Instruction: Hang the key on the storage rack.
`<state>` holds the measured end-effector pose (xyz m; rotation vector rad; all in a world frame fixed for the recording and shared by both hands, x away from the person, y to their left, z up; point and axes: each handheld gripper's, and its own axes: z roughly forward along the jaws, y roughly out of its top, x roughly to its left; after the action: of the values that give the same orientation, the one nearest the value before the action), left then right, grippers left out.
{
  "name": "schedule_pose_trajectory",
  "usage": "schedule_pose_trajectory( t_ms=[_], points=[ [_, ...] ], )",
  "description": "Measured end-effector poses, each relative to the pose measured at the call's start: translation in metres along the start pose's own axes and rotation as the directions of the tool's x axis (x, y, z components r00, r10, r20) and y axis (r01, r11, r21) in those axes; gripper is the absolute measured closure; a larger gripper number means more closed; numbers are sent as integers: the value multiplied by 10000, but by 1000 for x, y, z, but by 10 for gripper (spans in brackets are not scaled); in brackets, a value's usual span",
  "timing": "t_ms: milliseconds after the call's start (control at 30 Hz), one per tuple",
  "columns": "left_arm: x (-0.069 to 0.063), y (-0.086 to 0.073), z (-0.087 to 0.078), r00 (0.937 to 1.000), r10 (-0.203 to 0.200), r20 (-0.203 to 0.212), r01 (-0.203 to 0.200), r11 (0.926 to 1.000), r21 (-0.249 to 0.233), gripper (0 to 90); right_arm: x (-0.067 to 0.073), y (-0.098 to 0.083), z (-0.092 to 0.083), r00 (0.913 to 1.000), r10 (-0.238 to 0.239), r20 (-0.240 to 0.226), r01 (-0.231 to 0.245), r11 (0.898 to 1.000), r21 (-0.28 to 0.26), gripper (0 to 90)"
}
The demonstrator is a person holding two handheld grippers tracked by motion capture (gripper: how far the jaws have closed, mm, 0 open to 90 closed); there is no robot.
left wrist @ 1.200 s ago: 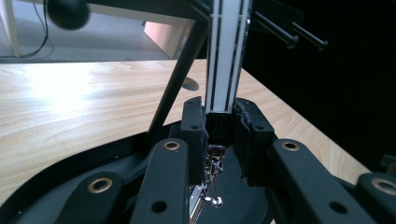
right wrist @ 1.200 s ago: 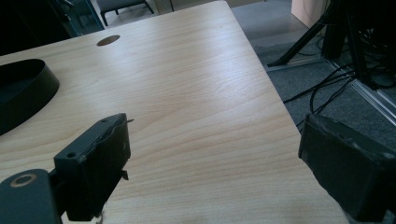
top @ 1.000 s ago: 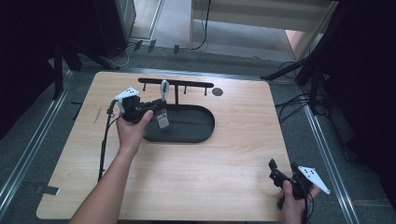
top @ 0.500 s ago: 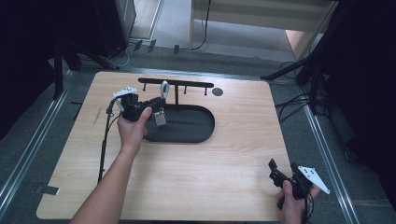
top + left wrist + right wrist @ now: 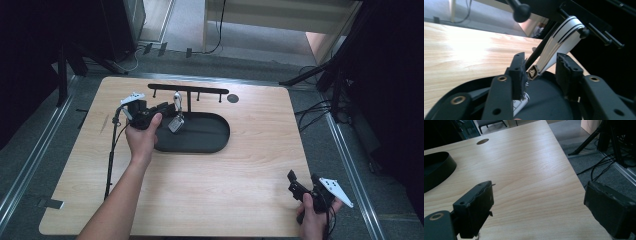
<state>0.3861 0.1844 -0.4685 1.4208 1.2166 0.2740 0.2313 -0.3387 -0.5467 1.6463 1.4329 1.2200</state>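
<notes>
The left gripper (image 5: 167,111) was held at the back-left part of the table (image 5: 240,165), over the left end of a black oval tray (image 5: 210,137). Its 2 jaws were seen partly apart and had just been opening. Between them hung a white strap w/ black stripes (image 5: 560,41), looped over a peg of the black rack (image 5: 189,91) that stood at the tray's back edge. In the left gripper view the strap ran down at a slant from the peg to a small metal clip (image 5: 533,72) at its lower end. The clip sat right by the inner face of the jaw on the left of that view; whether it touched could not be told. The jaw on the right of that view stood clear of the strap, so nothing was clamped. In the high view the strap's lower end w/ a pale tag (image 5: 176,123) hung over the tray, just beside the jaw tips.

The right gripper (image 5: 295,184) was held at the front-right corner of the table, well apart from tray & rack. Its jaws were spread wide w/ bare wood between them; nothing was held. A small dark round hole (image 5: 232,98) was seen in the tabletop, right of the rack.
</notes>
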Motion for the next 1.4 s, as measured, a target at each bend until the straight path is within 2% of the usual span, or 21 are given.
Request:
schedule_pose_trajectory(
  t_ms=[67,100,133,167,200,233,267,300,433,567,600,633,667,767,1033,1200,1300,1367,1400],
  points=[
    [-2,-1,-2,9993,332,-146,-335,9993,-187,509,0,0,0,10000,-12,14,12,10000,4,87],
    [-3,-1,-3,9985,493,-227,-500,9982,-335,509,0,0,0,10000,-12,14,12,10000,4,87],
    [-5,-1,-6,9946,899,-508,-926,9943,-524,445,0,0,0,10000,-15,17,15,10000,7,87],
    [-5,-1,-6,9946,899,-508,-926,9943,-524,427,0,0,0,10000,-15,17,15,10000,7,87],
    [-6,-2,-8,9925,1024,-663,-1067,9922,-641,427,0,0,0,10000,-29,17,29,10000,9,87],
    [-7,-1,-12,9889,1227,-842,-1285,9894,-682,383,0,0,0,10000,-32,21,32,10000,-5,87],
    [-7,-1,-12,9889,1227,-842,-1285,9894,-682,367,0,0,0,10000,-32,21,32,10000,-5,87],
    [-7,-1,-18,9860,1318,-1019,-1392,9879,-690,324,1,0,0,10000,-47,18,47,10000,11,87],
    [-8,-1,-30,9867,1156,-1142,-1221,9911,-523,210,1,0,0,10000,-72,21,72,10000,11,87],
    [-8,-2,-40,9851,1235,-1195,-1294,9907,-430,113,1,0,0,9999,-123,22,123,9999,-12,87],
    [-9,-3,-44,9825,1378,-1257,-1440,9887,-420,113,1,0,0,9999,-123,22,123,9999,-12,87],
    [-8,-4,-50,9814,1565,-1113,-1609,9865,-317,29,1,0,0,9999,-104,35,104,9999,5,87],
    [-8,-4,-50,9814,1565,-1113,-1609,9865,-317,14,1,0,0,9999,-107,41,107,9999,10,87],
    [-6,-7,-59,9830,1623,-864,-1655,9857,-310,14,2,0,0,9999,-100,48,100,9999,38,87],
    [-1,-19,-77,9823,1595,-983,-1629,9863,-278,14,2,0,0,9999,-126,45,126,9999,35,87],
    [2,-28,-90,9777,1794,-1089,-1833,9827,-268,13,2,0,0,9999,-149,53,149,9999,36,88],
    [3,-33,-97,9774,1792,-1119,-1835,9826,-291,13,2,0,0,9998,-164,59,164,9999,33,87],
    [4,-37,-107,9735,1913,-1251,-1966,9800,-315,12,2,0,0,9999,-142,54,142,9999,35,87],
    [4,-37,-107,9735,1913,-1251,-1966,9800,-315,12,2,0,0,9999,-137,48,137,9999,37,87]
  ],
)
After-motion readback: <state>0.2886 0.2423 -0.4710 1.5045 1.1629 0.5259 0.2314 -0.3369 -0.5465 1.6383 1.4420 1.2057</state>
